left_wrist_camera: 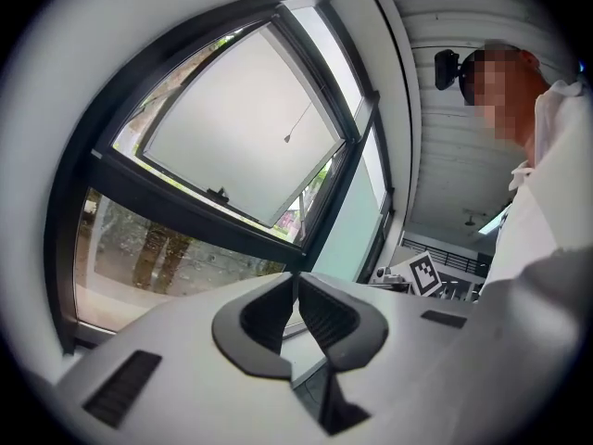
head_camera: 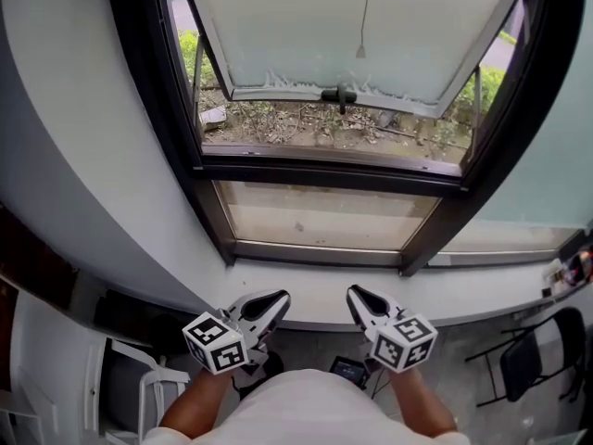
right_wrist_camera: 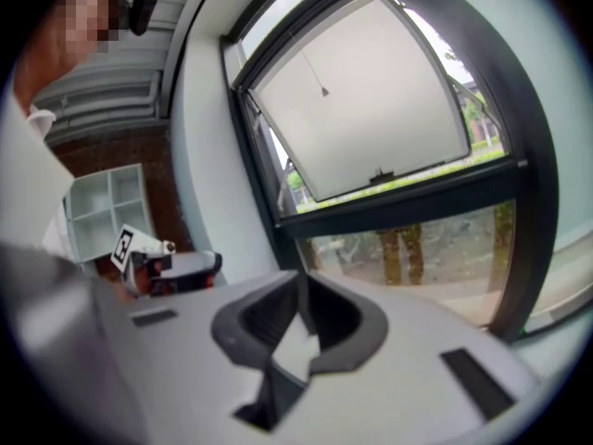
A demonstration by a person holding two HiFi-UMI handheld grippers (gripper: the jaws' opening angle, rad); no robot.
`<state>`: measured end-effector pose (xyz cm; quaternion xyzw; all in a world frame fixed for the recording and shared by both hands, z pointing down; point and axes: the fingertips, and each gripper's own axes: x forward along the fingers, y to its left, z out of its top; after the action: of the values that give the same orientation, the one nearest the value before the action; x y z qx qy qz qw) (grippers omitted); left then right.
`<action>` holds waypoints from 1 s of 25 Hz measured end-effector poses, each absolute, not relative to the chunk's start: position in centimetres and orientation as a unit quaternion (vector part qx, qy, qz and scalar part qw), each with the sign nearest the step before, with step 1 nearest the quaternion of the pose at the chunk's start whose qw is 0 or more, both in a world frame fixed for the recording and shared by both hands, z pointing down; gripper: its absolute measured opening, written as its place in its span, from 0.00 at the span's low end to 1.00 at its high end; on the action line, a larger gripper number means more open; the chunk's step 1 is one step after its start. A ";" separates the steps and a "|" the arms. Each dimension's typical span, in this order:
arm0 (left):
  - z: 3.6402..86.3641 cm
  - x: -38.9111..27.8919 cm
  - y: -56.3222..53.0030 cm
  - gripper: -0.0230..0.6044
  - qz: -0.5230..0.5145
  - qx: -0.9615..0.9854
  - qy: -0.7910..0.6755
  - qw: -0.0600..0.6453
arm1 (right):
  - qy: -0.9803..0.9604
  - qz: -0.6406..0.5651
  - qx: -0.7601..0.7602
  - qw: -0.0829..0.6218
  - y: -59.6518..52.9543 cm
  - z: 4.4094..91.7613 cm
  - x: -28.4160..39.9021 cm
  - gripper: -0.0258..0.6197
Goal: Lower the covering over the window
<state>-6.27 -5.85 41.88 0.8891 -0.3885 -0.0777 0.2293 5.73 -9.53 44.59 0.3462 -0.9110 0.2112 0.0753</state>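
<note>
In the pale-walled room the window (head_camera: 324, 170) stood uncovered; its pull cord (head_camera: 363, 17) hung before its upper pane; left gripper (head_camera: 276, 299) and right gripper (head_camera: 358, 297), jaws shut and empty, sat below the window; lowering seemingly unstarted.

Grey left tool (head_camera: 281, 297) and right tool (head_camera: 353, 292) bear black-and-white marker cubes (head_camera: 215, 343).
</note>
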 end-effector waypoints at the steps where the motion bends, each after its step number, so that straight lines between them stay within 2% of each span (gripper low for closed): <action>1: 41.8 -6.8 -6.3 0.07 -0.076 0.891 -0.385 0.229 | -0.910 0.212 0.349 0.074 -10.0 44.5 5.1 0.08; 14: 42.1 -12.6 -10.2 0.07 -0.057 0.902 -0.362 0.229 | -0.898 0.218 0.376 0.068 -13.4 45.3 -0.8 0.08; 25: 41.5 -11.6 -12.7 0.07 -0.074 0.888 -0.391 0.231 | -0.905 0.192 0.371 0.082 -16.3 44.0 0.9 0.08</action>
<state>-11.63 -12.71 41.55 0.8880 -0.3908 -0.0739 0.2307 0.92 -16.30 44.00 0.3714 -0.9046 0.1924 0.0818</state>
